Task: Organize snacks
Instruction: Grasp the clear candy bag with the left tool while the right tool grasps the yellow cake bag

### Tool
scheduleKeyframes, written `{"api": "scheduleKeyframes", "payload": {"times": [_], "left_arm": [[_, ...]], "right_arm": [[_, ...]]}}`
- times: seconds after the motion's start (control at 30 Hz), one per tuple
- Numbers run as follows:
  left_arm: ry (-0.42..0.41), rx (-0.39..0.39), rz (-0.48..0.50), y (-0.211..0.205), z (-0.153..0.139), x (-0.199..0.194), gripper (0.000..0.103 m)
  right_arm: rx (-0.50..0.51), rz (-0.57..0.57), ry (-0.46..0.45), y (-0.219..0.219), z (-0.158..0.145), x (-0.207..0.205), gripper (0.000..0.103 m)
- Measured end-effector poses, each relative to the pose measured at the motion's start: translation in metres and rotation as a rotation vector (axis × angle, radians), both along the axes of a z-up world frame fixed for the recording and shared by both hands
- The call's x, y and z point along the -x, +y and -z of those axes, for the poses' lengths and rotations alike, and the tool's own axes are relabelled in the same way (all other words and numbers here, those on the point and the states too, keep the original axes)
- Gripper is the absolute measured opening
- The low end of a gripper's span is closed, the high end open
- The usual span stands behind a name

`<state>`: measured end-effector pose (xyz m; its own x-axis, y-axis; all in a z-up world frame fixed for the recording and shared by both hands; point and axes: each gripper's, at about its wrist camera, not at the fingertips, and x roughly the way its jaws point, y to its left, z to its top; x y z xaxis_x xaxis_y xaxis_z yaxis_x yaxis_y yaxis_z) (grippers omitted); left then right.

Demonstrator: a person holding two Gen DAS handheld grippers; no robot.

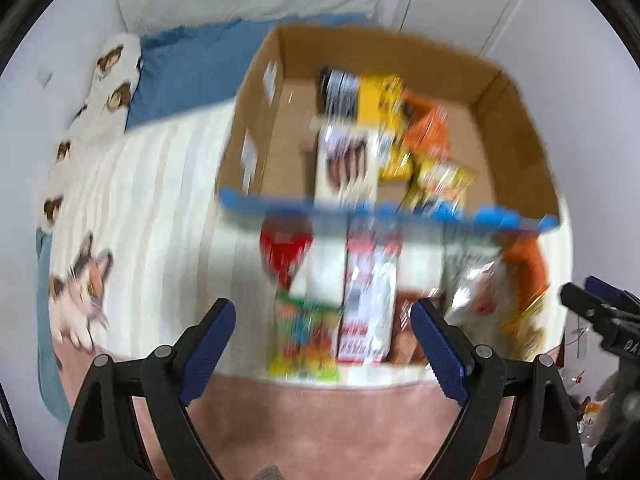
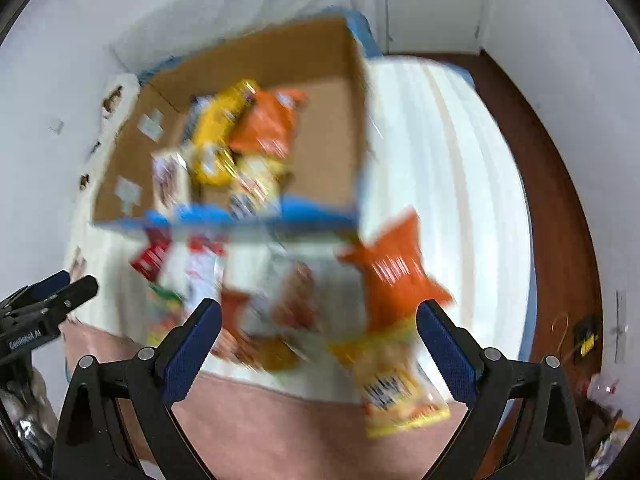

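Snacks everywhere on this bed, and both views are pretty smeared, so labels are unreadable. A cardboard box (image 1: 516, 120) sits at the far side on the striped blanket (image 1: 160, 184), its near edge trimmed in blue. Inside it there's already a yellow bag (image 2: 218, 128), an orange bag (image 2: 268, 120) beside it and a white carton (image 1: 346, 164) standing toward the near wall.

The rest lie loose on the blanket just in front of the box: a red packet (image 1: 286, 248) at the left, a white-and-red box (image 1: 368, 304) next to it, a green-topped colourful pack (image 1: 306, 332) nearest the left side, a whitish bag (image 1: 476, 292), then an orange packet (image 2: 394, 272) and a yellow pack (image 2: 400, 384) toward the right (that last one hangs over onto the pink blanket (image 2: 280, 432)).

Left gripper (image 1: 323, 336) is spread wide with nothing between its fingers, hovering near the green pack and the white-and-red box. Right gripper (image 2: 319, 338) is also spread wide and holding nothing, above the whitish bag and the yellow pack.
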<state>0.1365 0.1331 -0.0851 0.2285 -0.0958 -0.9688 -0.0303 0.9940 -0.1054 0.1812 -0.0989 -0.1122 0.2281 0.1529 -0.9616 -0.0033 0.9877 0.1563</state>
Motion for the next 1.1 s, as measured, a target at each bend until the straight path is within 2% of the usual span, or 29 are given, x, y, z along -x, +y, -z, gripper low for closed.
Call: {"api": "scheduleKeyframes", "payload": {"times": [0.1, 0.23, 0.33, 0.47, 0.63, 0.8, 0.87, 0.9, 0.93, 0.97, 1.0, 1.03, 1.1], "left_arm": [[0.064, 0.009, -0.029, 0.003, 0.030, 0.013, 0.090], [0.135, 0.008, -0.053, 0.005, 0.066, 0.027, 0.090], [0.162, -0.007, -0.050, 0.004, 0.083, 0.033, 0.090], [0.183, -0.002, -0.058, 0.005, 0.093, 0.038, 0.090], [0.189, -0.015, -0.039, 0.003, 0.099, 0.034, 0.090], [0.237, -0.043, 0.000, -0.005, 0.122, 0.010, 0.090], [0.251, -0.039, 0.008, -0.006, 0.132, 0.001, 0.090], [0.248, -0.030, 0.008, -0.006, 0.134, -0.002, 0.085], [0.234, -0.023, -0.009, -0.004, 0.135, -0.004, 0.058], [0.237, -0.020, -0.027, -0.001, 0.138, -0.006, 0.047], [0.244, -0.010, -0.038, 0.001, 0.140, -0.008, 0.048], [0.276, -0.015, -0.047, 0.003, 0.139, -0.006, 0.047], [0.268, -0.022, -0.056, 0.009, 0.138, -0.006, 0.047]], "right_arm": [[-0.011, 0.069, 0.062, -0.030, 0.030, 0.014, 0.100], [-0.073, 0.192, 0.119, -0.070, 0.066, 0.029, 0.100], [-0.153, 0.242, 0.169, -0.082, 0.089, 0.041, 0.100], [-0.262, 0.228, 0.218, -0.072, 0.100, 0.055, 0.100], [-0.113, 0.176, 0.160, -0.056, 0.093, 0.061, 0.100], [-0.043, 0.148, 0.174, -0.036, 0.106, 0.053, 0.100], [-0.034, 0.155, 0.172, -0.034, 0.110, 0.053, 0.096], [-0.028, 0.159, 0.171, -0.033, 0.112, 0.054, 0.087], [-0.019, 0.162, 0.173, -0.032, 0.114, 0.053, 0.074], [-0.005, 0.167, 0.175, -0.032, 0.116, 0.054, 0.068], [-0.002, 0.168, 0.172, -0.032, 0.117, 0.056, 0.062], [-0.009, 0.171, 0.167, -0.033, 0.117, 0.058, 0.061], [-0.014, 0.163, 0.162, -0.034, 0.117, 0.063, 0.059]]}}
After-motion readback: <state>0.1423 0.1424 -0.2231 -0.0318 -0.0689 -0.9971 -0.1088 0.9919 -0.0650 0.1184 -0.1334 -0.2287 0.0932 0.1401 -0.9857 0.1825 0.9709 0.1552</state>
